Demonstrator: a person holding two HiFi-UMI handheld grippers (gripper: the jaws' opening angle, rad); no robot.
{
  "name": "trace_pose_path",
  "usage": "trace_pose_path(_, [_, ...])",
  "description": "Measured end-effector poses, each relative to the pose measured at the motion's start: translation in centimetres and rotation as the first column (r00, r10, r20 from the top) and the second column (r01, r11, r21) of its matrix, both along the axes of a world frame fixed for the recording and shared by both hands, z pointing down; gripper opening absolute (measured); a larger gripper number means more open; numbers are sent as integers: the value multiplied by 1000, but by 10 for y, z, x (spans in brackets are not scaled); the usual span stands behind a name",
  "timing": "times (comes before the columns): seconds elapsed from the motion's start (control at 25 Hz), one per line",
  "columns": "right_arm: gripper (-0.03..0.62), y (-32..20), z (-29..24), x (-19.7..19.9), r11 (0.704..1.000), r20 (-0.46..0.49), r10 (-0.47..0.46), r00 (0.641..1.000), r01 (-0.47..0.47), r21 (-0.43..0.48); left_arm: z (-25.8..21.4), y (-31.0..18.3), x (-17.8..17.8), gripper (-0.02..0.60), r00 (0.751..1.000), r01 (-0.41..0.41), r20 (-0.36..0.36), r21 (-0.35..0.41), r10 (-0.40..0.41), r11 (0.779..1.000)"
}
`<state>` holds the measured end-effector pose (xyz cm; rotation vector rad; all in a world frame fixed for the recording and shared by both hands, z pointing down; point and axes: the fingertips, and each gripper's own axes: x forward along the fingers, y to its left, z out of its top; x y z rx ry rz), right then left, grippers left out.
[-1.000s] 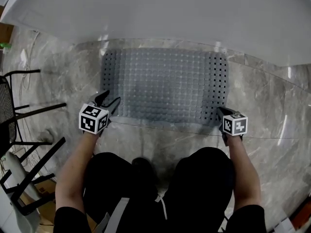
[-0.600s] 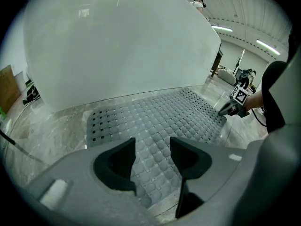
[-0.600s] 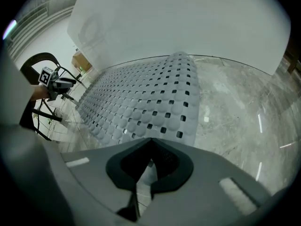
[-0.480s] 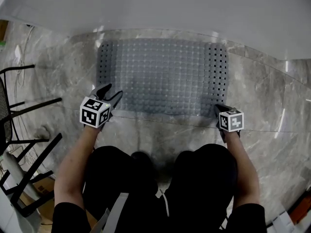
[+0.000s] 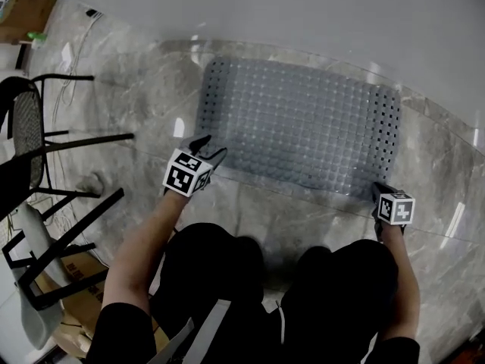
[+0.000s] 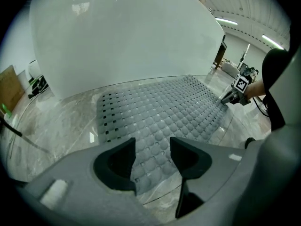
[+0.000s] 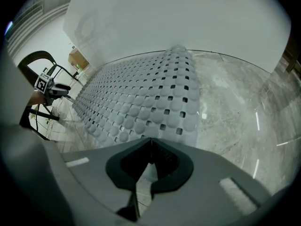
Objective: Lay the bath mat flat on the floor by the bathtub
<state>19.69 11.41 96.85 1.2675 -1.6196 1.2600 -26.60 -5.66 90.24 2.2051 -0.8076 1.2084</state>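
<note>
The big white bathtub [image 5: 303, 14] fills the top of the head view. Below it is the shiny grey stone floor [image 5: 151, 89]. The grey bath mat [image 5: 303, 127], with its bumps and little square holes, lies on that floor just beside the tub. It runs across the middle of the picture, from the upper left down to the right. It looks flat almost everywhere. A black chair [image 5: 30, 135] stands at the left edge, well apart from the mat.

The left gripper [image 5: 210, 147] is at the mat's near left corner, left of the middle of the picture. Its jaws stand apart and hold nothing. The mat's corner lies under the gap between them.

The right gripper [image 5: 377, 189] is at the near right corner, toward the lower right. Its jaws are pressed together, and they look to pinch the edge of the mat there.

I think the job is nearly done, and only that last corner is left. To do it well, bring the right corner all the way down to the floor first. Then let go gently, with no tug, so the mat does not slide or fold. Lift both grippers straight up so they do not catch the holes. Look for any bump or curled edge and press it flat.
</note>
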Motion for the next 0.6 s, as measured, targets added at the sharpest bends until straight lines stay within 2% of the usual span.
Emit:
trace_pose_path(0.04, [0, -2, -3, 0, 1000, -2, -2, 1000, 2, 5, 4, -1, -8, 242, 1000, 16, 11, -1, -16, 1000])
trace_pose_path(0.16, [0, -12, -17, 3, 1000, -15, -9, 1000, 10, 29, 21, -2, -27, 187, 998, 52, 38, -14, -51, 999])
trace_pose_path(0.28, [0, -28, -35, 3, 998, -22, -17, 1000, 18, 61, 38, -3, -41, 186, 995, 85, 46, -38, -83, 996])
trace_pose_path(0.6, [0, -67, -81, -23, 982, 67, -79, 995, 66, 177, 74, -8, -62, 166, 992, 92, 93, -64, -86, 994])
